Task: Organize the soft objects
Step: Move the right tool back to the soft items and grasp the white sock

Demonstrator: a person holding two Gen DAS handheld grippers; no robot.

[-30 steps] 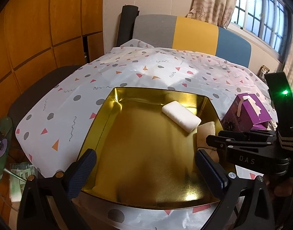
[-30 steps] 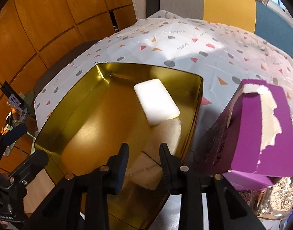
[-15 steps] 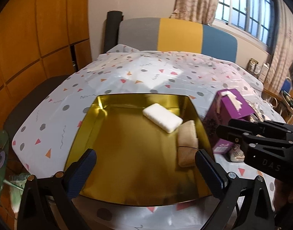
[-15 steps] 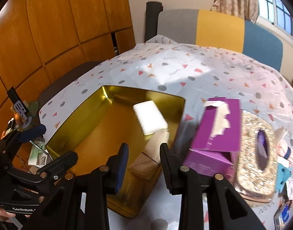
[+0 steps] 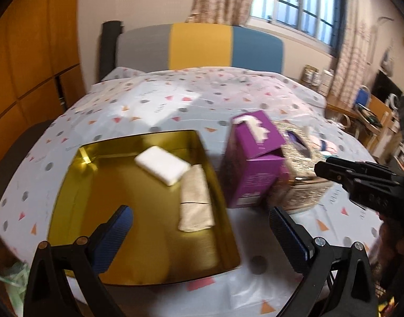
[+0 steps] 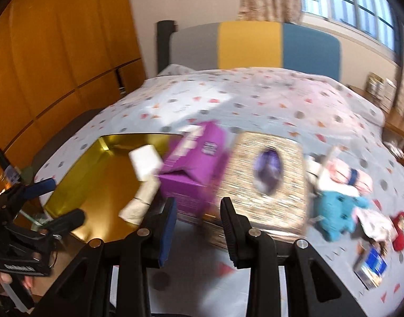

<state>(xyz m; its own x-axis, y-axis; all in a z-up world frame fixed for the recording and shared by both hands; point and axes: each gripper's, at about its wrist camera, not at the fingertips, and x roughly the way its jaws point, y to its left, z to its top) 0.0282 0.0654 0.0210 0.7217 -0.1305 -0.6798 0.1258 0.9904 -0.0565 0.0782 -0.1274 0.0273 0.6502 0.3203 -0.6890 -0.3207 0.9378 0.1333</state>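
Observation:
A gold tray (image 5: 69, 185) (image 6: 69, 185) lies on the patterned bed cover. Inside it are a white foam pad (image 5: 162, 165) (image 6: 145, 162) and a folded beige cloth (image 5: 195, 200) (image 6: 141, 198), side by side at the tray's right. My left gripper (image 5: 199, 235) hovers over the tray's near edge, open wide and empty. My right gripper (image 6: 199, 224) is raised in front of the purple box (image 6: 194, 171), jaws partly apart with nothing between them. A blue plush toy (image 6: 336, 211) and a pink soft thing (image 6: 344, 177) lie to the right.
The purple box (image 5: 255, 158) stands right of the tray, against a glittery tissue box (image 5: 302, 185) (image 6: 268, 179). A red toy (image 6: 399, 232) and a blue packet (image 6: 371, 266) lie at the far right. A padded headboard (image 5: 202, 47) is behind, wooden panels at the left.
Both grippers have drawn back and up from the tray and swung right. The right gripper no longer hangs over the beige cloth; the soft toys have come into its view.

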